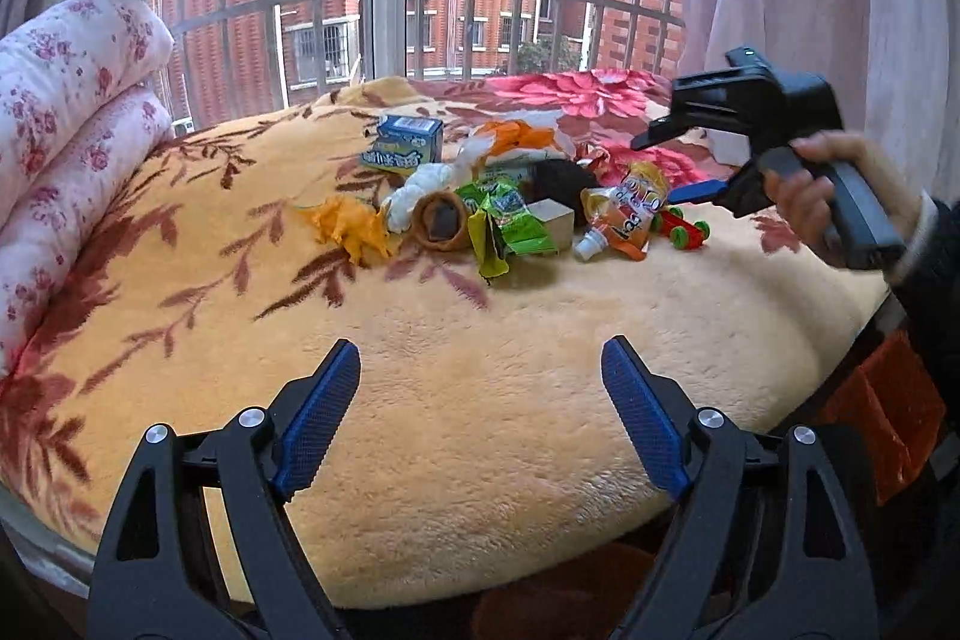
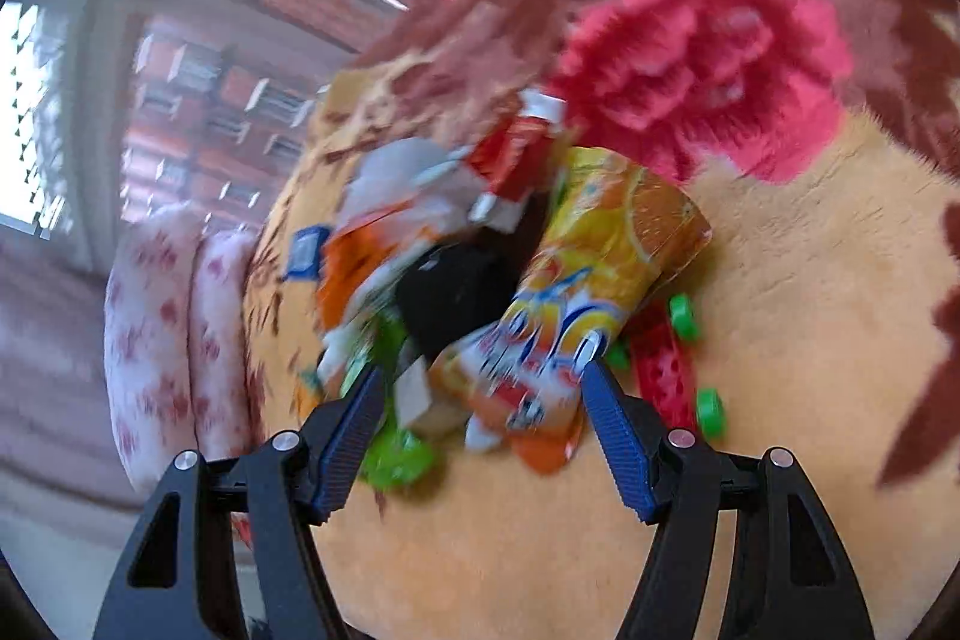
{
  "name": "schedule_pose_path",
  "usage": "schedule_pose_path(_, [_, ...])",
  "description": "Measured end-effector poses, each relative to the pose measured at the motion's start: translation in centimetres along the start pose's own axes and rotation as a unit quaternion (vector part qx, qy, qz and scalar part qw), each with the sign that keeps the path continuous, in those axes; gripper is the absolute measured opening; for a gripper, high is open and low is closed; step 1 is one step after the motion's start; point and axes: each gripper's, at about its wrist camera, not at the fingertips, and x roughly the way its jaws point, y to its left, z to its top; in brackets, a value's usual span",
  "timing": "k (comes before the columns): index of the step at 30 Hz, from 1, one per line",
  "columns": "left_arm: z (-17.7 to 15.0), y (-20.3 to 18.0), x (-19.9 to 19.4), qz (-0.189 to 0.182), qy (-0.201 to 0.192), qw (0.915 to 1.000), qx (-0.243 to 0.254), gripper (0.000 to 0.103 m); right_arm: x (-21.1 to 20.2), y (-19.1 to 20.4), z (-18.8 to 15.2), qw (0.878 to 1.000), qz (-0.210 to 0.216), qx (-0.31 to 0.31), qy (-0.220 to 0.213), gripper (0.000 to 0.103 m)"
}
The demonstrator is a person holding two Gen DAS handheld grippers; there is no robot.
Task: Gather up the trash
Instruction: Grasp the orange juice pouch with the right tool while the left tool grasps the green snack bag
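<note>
We hold the left hand-held gripper (image 1: pixel 480 370) with its blue pads spread wide over bare yellow blanket (image 1: pixel 480 430) on the bed, nothing between them. The trash pile lies toward twelve o'clock from it: a green wrapper (image 1: pixel 510 226), an orange juice pouch (image 1: pixel 624 214), a blue carton (image 1: pixel 405 144), an orange-and-white wrapper (image 1: pixel 516 138) and a brown paper cup (image 1: pixel 441 221). Mixed in are a yellow toy dinosaur (image 1: pixel 351 226) at the pile's nine o'clock and a red toy car (image 1: pixel 681 226) at its three o'clock. Our right hand (image 1: pixel 804 196) carries the right hand-held gripper (image 2: pixel 483 376) in from two o'clock; its view is blurred, its jaws parted and empty, with the pouch (image 2: pixel 594 268) just ahead. A folded floral quilt (image 1: pixel 72 111) sits at ten o'clock.
</note>
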Motion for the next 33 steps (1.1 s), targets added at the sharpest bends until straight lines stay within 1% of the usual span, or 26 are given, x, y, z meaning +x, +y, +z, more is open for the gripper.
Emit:
schedule_pose_path(3, [-0.2, 0.1, 0.5, 0.004, 0.003, 1.0, 0.007, 0.081, 1.6, -0.5, 0.5, 0.999, -0.009, 0.034, 0.022, 0.068])
schedule_pose_path(7, [-0.6, 0.5, 0.7, -0.001, 0.004, 1.0, 0.006, 0.081, 2.8, -0.7, -0.6, 0.997, -0.019, 0.064, 0.042, 0.068])
schedule_pose_path(10, [-0.8, 0.9, 1.0, -0.007, 0.005, 1.0, 0.002, 0.081, 3.4, -0.8, -0.4, 0.996, -0.036, 0.074, 0.03, 0.068])
schedule_pose_path(13, [-1.0, 1.5, 1.2, -0.008, 0.006, 0.9999, -0.008, 0.081, 4.3, -0.9, 0.5, 0.994, -0.046, 0.101, 0.011, 0.068])
schedule_pose_path(14, [-1.1, 1.6, 1.3, -0.009, 0.007, 0.9999, -0.012, 0.081, 4.7, -0.9, 0.9, 0.992, -0.058, 0.111, 0.0, 0.067])
schedule_pose_path(15, [-1.1, 1.9, 1.4, -0.01, 0.009, 0.9998, -0.017, 0.081, 5.0, -0.9, 1.2, 0.991, -0.067, 0.117, -0.009, 0.065])
schedule_pose_path(17, [-1.4, 2.4, 1.4, -0.011, 0.012, 0.9995, -0.027, 0.081, 5.4, -1.0, 1.4, 0.987, -0.087, 0.131, -0.032, 0.054])
schedule_pose_path(18, [-1.5, 2.6, 1.3, -0.011, 0.012, 0.9994, -0.03, 0.081, 5.4, -1.1, 1.5, 0.985, -0.095, 0.134, -0.042, 0.044])
schedule_pose_path(20, [-1.7, 3.1, 1.2, -0.01, 0.012, 0.9992, -0.036, 0.081, 5.6, -1.7, 1.4, 0.981, -0.11, 0.15, -0.056, 0.041])
schedule_pose_path(21, [-1.8, 3.2, 1.1, -0.01, 0.012, 0.9992, -0.038, 0.081, 5.6, -1.8, 1.4, 0.981, -0.113, 0.147, -0.059, 0.039])
schedule_pose_path(23, [-2.0, 3.4, 1.1, -0.01, 0.014, 0.999, -0.042, 0.081, 5.3, -1.2, 1.0, 0.983, -0.126, 0.117, -0.066, 0.035])
schedule_pose_path(25, [-2.1, 3.6, 1.0, -0.006, 0.014, 0.9989, -0.044, 0.081, 4.5, -0.8, 0.5, 0.985, -0.12, 0.103, -0.074, 0.034])
schedule_pose_path(28, [-2.0, 3.8, 0.9, -0.003, 0.015, 0.9988, -0.046, 0.081, 2.3, 0.2, -0.9, 0.991, -0.076, 0.068, -0.086, 0.034])
schedule_pose_path(31, [-1.3, 4.0, 1.4, -0.003, 0.019, 0.9985, -0.052, 0.081, -0.4, 2.2, -3.0, 0.995, -0.035, -0.007, -0.098, 0.034])
schedule_pose_path(33, [-0.3, 4.0, 2.1, -0.003, 0.02, 0.9985, -0.052, 0.081, -2.1, 3.6, -5.2, 0.992, -0.016, -0.074, -0.101, 0.034])
